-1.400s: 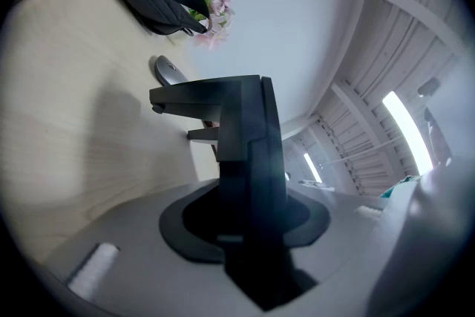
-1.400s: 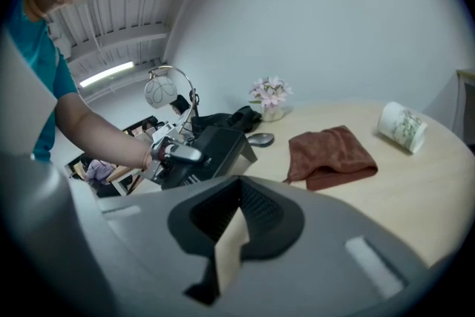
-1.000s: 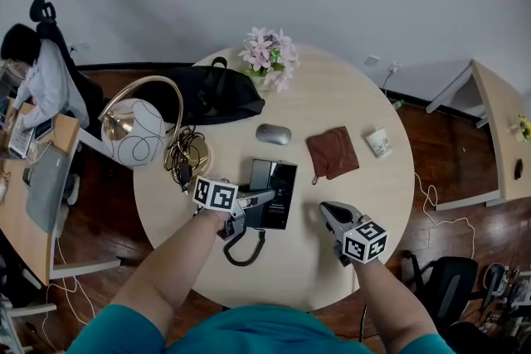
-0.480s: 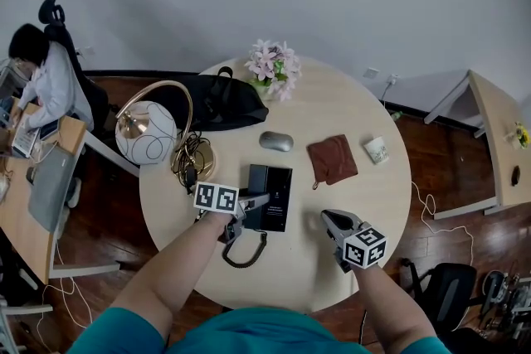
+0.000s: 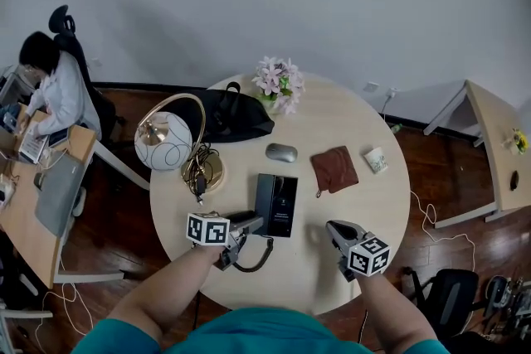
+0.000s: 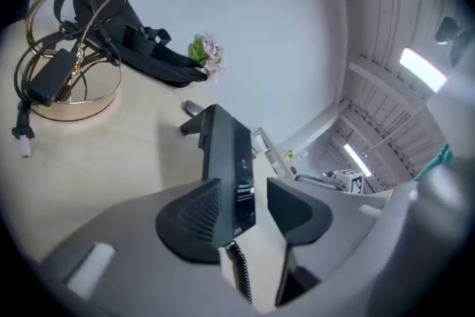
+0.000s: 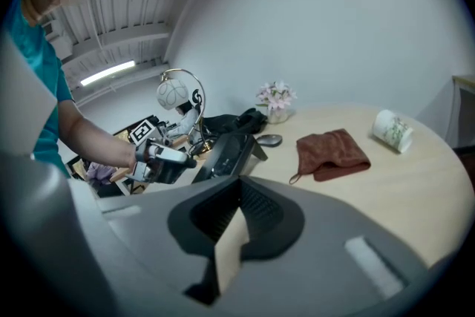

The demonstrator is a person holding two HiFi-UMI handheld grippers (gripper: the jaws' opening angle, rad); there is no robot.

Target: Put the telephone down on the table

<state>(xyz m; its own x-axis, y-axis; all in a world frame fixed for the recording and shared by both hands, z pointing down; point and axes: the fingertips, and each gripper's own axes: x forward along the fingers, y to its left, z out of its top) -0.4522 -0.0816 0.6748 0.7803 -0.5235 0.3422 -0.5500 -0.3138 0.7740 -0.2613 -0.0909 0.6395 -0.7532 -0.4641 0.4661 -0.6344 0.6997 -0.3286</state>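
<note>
The black telephone [image 5: 276, 205] lies flat on the round table [image 5: 365, 203], with its coiled cord [image 5: 257, 254] trailing toward me. My left gripper [image 5: 254, 221] sits at the phone's near left corner. In the left gripper view the telephone [image 6: 226, 152] runs away from the left gripper [image 6: 245, 208]. Its near end lies by the left pad, and bare table shows before the right pad. Those jaws have just been closing and stand open, pressing nothing. My right gripper [image 5: 333, 228] hovers right of the phone. In the right gripper view the right gripper [image 7: 239, 185] has its tips together and holds nothing.
A globe lamp [image 5: 163, 141] on a gold base wound with cables [image 5: 202, 170] stands at the left. A black bag [image 5: 228, 116] and flowers [image 5: 279, 83] are at the back. A grey mouse [image 5: 282, 152], brown cloth [image 5: 333, 169] and small cup [image 5: 376, 160] lie beyond the phone. A person [image 5: 58, 91] sits at a desk at far left.
My left gripper has drawn back from the phone's left side toward me and the table's near left. The phone stays flat on the table. The right gripper has barely moved.
</note>
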